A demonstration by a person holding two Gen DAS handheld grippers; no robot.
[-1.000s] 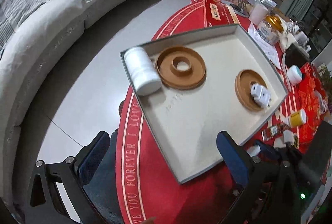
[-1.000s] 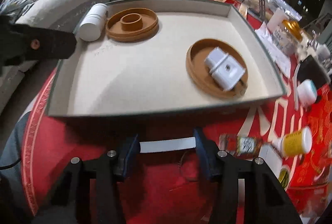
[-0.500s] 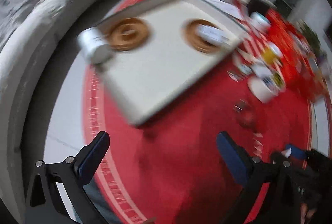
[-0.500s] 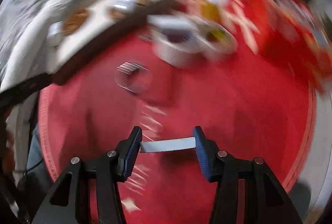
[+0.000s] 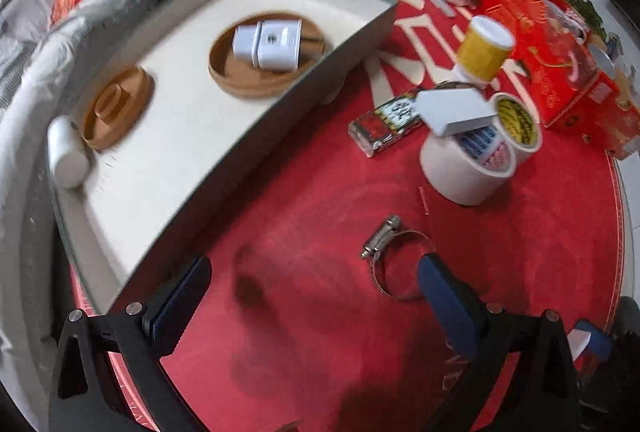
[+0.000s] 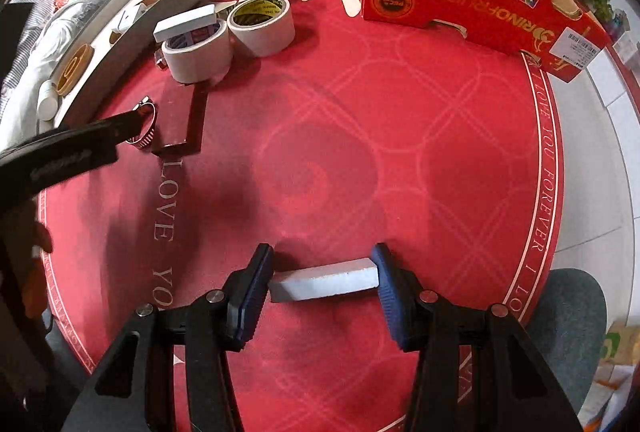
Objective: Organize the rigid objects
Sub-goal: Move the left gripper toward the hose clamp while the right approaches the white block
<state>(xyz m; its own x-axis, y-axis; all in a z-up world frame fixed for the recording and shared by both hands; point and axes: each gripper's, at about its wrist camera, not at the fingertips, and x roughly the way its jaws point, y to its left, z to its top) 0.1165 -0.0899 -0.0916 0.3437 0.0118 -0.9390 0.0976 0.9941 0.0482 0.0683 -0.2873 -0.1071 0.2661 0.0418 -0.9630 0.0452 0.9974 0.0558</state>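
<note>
Red round tablecloth beside grey sofa; right gripper fingers clamp white block, left gripper fingers spread

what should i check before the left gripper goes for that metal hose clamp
1. Left gripper open and empty: ok.
2. Hose clamp between its fingers: not ok, the right finger overlaps the ring.
3. Clamp clear of other items: ok, the tape roll sits apart.
4. Right gripper secure on the white block: ok, clamped at both ends.
5. Space in the tray: ok, bare floor shows.
6. Clamp lying flat: cannot tell.
</note>
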